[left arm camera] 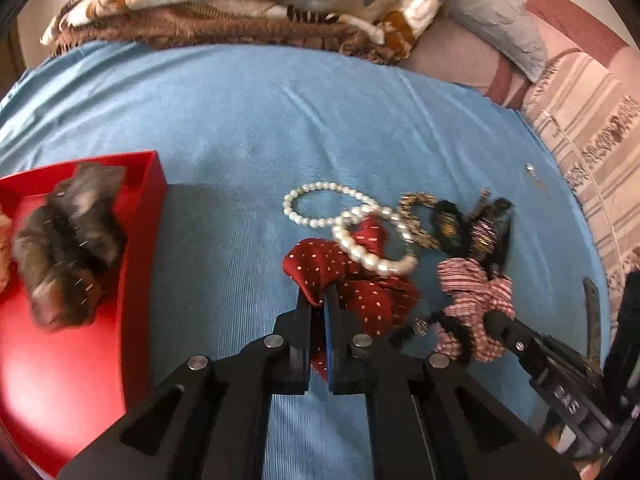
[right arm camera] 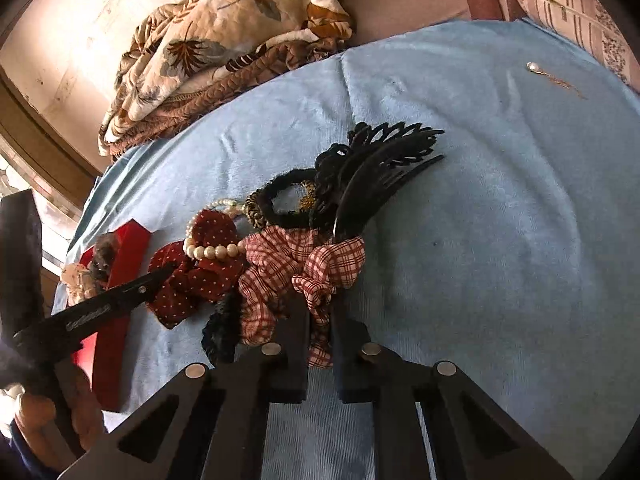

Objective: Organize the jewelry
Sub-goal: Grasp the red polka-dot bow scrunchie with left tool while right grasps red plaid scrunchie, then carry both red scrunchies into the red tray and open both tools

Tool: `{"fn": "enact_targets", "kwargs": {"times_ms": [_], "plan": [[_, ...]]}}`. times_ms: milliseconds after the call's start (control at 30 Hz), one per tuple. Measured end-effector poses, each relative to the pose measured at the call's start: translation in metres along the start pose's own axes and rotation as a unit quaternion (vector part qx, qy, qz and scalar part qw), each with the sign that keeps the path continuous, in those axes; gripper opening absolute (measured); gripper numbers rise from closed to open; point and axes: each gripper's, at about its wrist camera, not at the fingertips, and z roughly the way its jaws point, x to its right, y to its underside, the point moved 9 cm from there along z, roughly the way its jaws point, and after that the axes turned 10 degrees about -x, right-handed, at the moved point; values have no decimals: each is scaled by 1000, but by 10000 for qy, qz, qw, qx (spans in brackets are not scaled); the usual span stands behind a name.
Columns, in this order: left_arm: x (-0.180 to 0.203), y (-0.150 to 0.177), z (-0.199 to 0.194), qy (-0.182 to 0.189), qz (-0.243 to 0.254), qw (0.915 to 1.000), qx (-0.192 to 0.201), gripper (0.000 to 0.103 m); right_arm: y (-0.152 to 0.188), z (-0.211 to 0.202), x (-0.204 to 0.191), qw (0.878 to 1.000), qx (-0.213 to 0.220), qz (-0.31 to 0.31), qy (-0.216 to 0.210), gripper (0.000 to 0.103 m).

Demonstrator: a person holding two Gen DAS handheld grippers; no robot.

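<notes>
Left wrist view: grey scrunchie (left arm camera: 68,240) boxed in red tray (left arm camera: 154,184); left gripper (left arm camera: 320,300) pinching dotted red scrunchie (left arm camera: 344,276), right gripper (right arm camera: 320,312) pinching checked scrunchie (right arm camera: 296,264); pearl bracelets (left arm camera: 360,236), black claw clip (right arm camera: 380,168) unsorted.

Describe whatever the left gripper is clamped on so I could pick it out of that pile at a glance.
On the blue cloth, right of the red box, lies a heap of hair ties and bracelets. The left gripper is shut on the scrunchie at the heap's near-left edge, under a pearl bracelet. It alone is dark red with small white dots; the checked scrunchie beside it is red-and-white plaid.
</notes>
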Motion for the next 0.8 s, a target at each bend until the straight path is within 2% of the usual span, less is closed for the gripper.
{"fn": "enact_targets", "kwargs": {"times_ms": [167, 300, 433, 667, 800], "plan": [[4, 24, -43, 63, 88, 9994, 315, 5, 15, -27, 5, 9999, 133, 98, -15, 9], [1, 46, -89, -136, 248, 9965, 787, 5, 23, -55, 5, 9993, 369, 97, 50, 9], [-11, 62, -121, -248, 198, 9938, 1066, 5, 30, -79, -2, 9985, 543, 18, 81, 9], [-77, 89, -158, -497, -535, 9890, 1284, 5, 43, -91, -41, 9978, 542, -374, -11, 9], [-130, 103, -171, -723, -1087, 9824, 1334, 5, 53, -83, -82, 9958, 393, -817, -107, 9]]}}
